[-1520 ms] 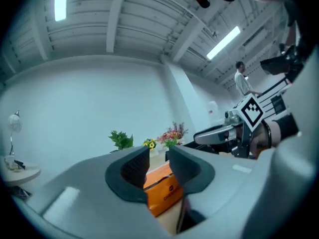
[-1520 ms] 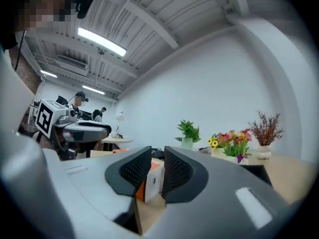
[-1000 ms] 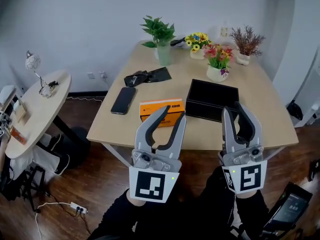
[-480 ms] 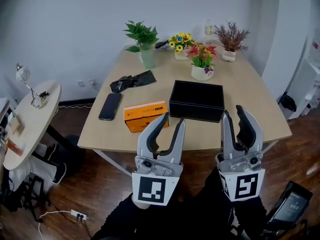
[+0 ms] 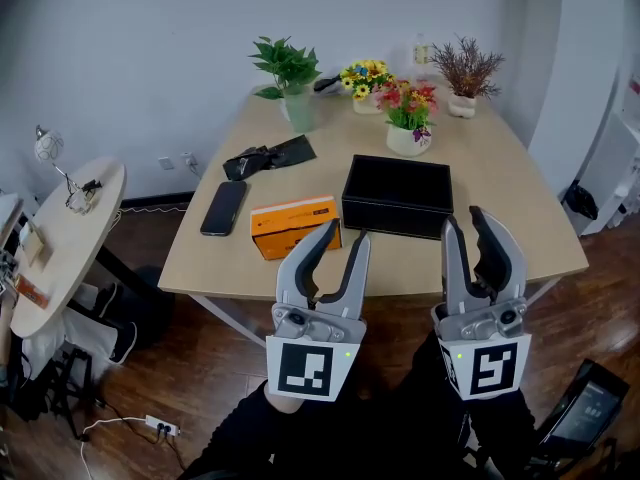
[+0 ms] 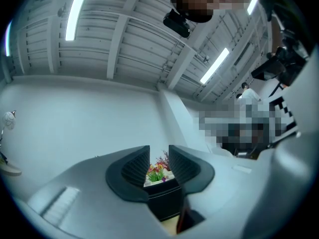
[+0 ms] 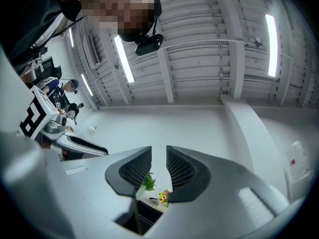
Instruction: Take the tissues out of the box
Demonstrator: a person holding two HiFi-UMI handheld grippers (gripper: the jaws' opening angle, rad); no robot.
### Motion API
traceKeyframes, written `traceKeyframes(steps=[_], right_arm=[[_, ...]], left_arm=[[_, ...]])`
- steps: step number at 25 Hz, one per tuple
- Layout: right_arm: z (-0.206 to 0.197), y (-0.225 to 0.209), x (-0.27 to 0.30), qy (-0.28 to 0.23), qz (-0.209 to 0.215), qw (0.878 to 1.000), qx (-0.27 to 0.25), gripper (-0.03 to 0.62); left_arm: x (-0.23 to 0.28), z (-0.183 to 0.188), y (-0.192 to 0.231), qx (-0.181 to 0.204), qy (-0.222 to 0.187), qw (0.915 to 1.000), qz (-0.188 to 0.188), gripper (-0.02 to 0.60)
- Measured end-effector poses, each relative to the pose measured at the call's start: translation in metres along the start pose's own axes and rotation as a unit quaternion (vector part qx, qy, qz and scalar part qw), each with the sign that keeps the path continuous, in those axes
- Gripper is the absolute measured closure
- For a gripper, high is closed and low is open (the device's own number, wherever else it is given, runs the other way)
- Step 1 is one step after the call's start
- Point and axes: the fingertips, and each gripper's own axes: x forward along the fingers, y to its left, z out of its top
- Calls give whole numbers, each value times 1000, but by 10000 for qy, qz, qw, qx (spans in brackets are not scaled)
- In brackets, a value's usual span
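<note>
Grey hand-held grippers closed, both empty

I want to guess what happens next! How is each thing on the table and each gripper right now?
Left gripper: shut, empty, touching nothing.
Right gripper: shut, empty, touching nothing.
Orange box: lying flat, no tissue sticking out.
Black box: looks open on top, inside dark.
Phone: lying flat, screen dark.
Flower pot: upright.
</note>
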Motion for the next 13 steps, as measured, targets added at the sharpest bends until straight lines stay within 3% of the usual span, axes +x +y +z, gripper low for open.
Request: traceKeyframes(steps=[13], right_arm=[[0, -1, -2, -5, 17, 10000, -36, 528]], left_arm=[[-1, 2, -1, 48, 20, 10000, 2, 482]])
